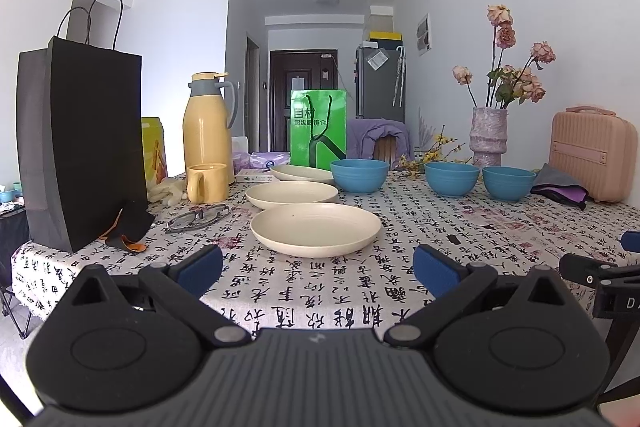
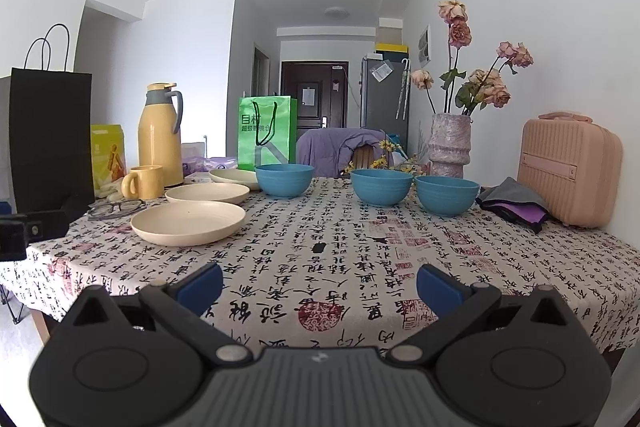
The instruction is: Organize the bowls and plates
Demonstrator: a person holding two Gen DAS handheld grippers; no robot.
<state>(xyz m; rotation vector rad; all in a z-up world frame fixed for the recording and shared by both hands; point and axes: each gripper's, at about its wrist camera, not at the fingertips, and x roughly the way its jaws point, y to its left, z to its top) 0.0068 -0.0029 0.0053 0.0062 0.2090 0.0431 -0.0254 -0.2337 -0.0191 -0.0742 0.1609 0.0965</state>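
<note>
1. A black paper bag (image 1: 82, 151) stands at the table's left edge.
2. A yellow thermos (image 1: 209, 131) stands behind a yellow mug (image 1: 208, 183).
3. Eyeglasses (image 1: 198, 217) lie on the calligraphy-print tablecloth (image 2: 320, 267).
4. A green bag (image 1: 318, 127) stands at the far edge.
5. A vase of dried roses (image 2: 450, 143) stands left of a pink case (image 2: 568, 167), folded cloths (image 2: 514, 203) between them.

Matt cream plates (image 1: 316, 229) and ribbed blue bowls (image 2: 381, 186) sit on a printed cloth tablecloth (image 2: 340, 267), beside a matt black paper bag (image 1: 80, 147).

"目村" on green bag (image 1: 318, 127); calligraphy tablecloth (image 2: 340, 267)
</note>
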